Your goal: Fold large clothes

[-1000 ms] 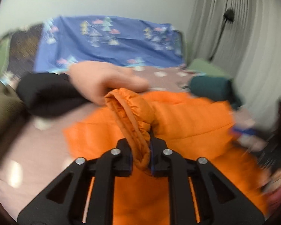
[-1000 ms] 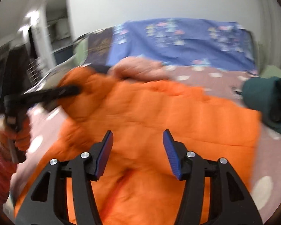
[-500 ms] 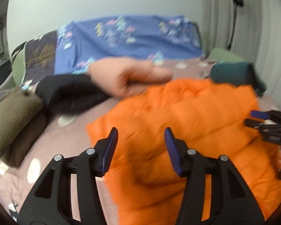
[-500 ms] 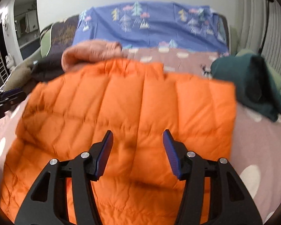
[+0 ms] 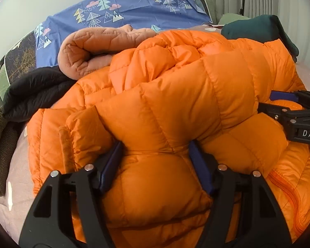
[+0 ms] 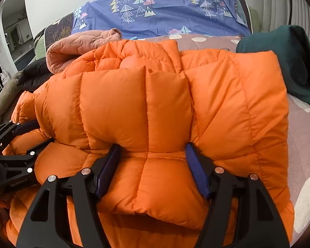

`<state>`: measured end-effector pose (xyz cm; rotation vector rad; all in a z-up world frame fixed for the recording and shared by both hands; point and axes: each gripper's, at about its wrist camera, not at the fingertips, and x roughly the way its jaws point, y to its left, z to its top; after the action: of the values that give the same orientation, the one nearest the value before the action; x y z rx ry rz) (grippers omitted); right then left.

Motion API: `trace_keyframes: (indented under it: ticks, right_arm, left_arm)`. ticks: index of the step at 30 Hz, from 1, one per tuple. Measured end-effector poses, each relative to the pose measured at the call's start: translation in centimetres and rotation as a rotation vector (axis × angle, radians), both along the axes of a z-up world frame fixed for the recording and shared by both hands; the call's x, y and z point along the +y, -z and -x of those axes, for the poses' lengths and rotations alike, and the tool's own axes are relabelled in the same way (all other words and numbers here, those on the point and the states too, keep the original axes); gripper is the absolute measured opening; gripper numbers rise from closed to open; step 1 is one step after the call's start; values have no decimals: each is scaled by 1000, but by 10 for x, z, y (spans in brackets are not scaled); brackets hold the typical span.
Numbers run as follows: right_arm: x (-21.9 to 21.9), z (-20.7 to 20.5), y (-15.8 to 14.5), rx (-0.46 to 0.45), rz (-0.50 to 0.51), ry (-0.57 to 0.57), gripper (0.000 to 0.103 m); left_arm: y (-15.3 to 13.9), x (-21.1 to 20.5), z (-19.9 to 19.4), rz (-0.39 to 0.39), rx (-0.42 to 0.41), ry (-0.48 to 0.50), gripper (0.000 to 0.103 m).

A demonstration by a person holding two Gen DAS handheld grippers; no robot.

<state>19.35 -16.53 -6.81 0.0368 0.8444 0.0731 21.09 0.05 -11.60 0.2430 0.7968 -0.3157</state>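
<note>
— Two grippers are seen, and both are pushed into the orange puffer jacket [image 5: 175,95], which is spread in a puffy heap across the pink dotted bedcover [image 6: 303,128].

— How is the left gripper [image 5: 155,161] set?

— Its jaws are spread wide, and a thick fold of the jacket is bulged between the blue pads [image 5: 111,163]; the fold is straddled, not pinched flat. The right gripper [image 6: 150,161] is set the same way: jaws apart, quilted padding pressed up between them.

— Can each tool be seen from the other camera?

— Yes. The right gripper is seen at the right edge of the left wrist view, with its fingers laid against the jacket. The left one is seen at the left edge of the right wrist view.

— What lies around the jacket?

— A peach quilted blanket [image 5: 93,47] and a black garment [image 5: 33,91] are touched by its far left side, a dark teal bundle [image 6: 289,62] is placed at its far right, and a blue tree-print sheet [image 6: 165,10] is draped behind.
</note>
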Motion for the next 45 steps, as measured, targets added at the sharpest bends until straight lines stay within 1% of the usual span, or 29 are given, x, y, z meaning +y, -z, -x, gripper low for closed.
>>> trace_keyframes:
  ticks: [2, 5, 7, 11, 12, 13, 14, 15, 17, 19, 22, 24, 27, 32, 34, 36, 39, 41, 43, 45]
  right_arm:
    - [0, -1, 1, 3, 0, 0, 68]
    - [0, -2, 1, 3, 3, -1, 68]
    - [1, -5, 1, 6, 10, 0, 68]
    - [6, -3, -2, 8, 61, 11, 69]
    - [7, 0, -5, 9, 77, 14, 69]
    - [7, 6, -10, 3, 89, 21, 68]
    - [6, 18, -17, -13, 87, 26, 68]
    - [2, 31, -23, -32, 72, 21, 68]
    - [-5, 57, -31, -49, 62, -6, 68]
    - [-12, 74, -33, -38, 90, 1, 68]
    - [-22, 97, -35, -23, 117, 16, 68]
    - [-28, 110, -34, -27, 121, 25, 68]
    - [-30, 120, -31, -24, 131, 45, 68]
    - [-30, 130, -26, -14, 132, 53, 68]
    - [-31, 136, -25, -11, 143, 58, 68]
    - [-32, 141, -24, -12, 156, 60, 68]
    - [-36, 153, -23, -14, 202, 57, 68]
    - [-41, 161, -22, -11, 222, 64, 68]
    - [-49, 169, -22, -4, 223, 78, 68]
    - [-59, 177, -23, -1, 198, 90, 68]
  left_arm:
    - [1, 1, -1, -5, 0, -1, 68]
    - [-3, -3, 10, -15, -5, -3, 69]
    - [-3, -8, 11, -44, -16, -9, 69]
    - [-7, -16, 15, -116, -51, -26, 70]
    - [-10, -16, 20, -133, -68, -35, 70]
    - [-15, -15, 26, -137, -82, -43, 67]
    - [-22, -11, 37, -108, -88, -43, 57]
    - [-29, -6, 48, -52, -84, -28, 54]
    - [-40, 5, 70, 28, -78, 2, 54]
    - [-44, 11, 86, 29, -76, 11, 54]
    - [-47, 22, 108, 36, -53, 28, 54]
    - [-47, 23, 121, 18, -65, 34, 58]
    - [-43, 27, 140, -33, -102, 33, 64]
    - [-34, 36, 156, -56, -68, 29, 67]
    - [-31, 43, 160, -53, -50, 21, 68]
    - [-28, 54, 168, -33, -23, 5, 70]
    - [-24, 71, 186, -7, 6, -4, 72]
    - [-21, 79, 198, -24, 5, -4, 73]
    - [-19, 86, 209, -21, 9, 1, 76]
    - [-19, 94, 218, 8, 25, 6, 77]
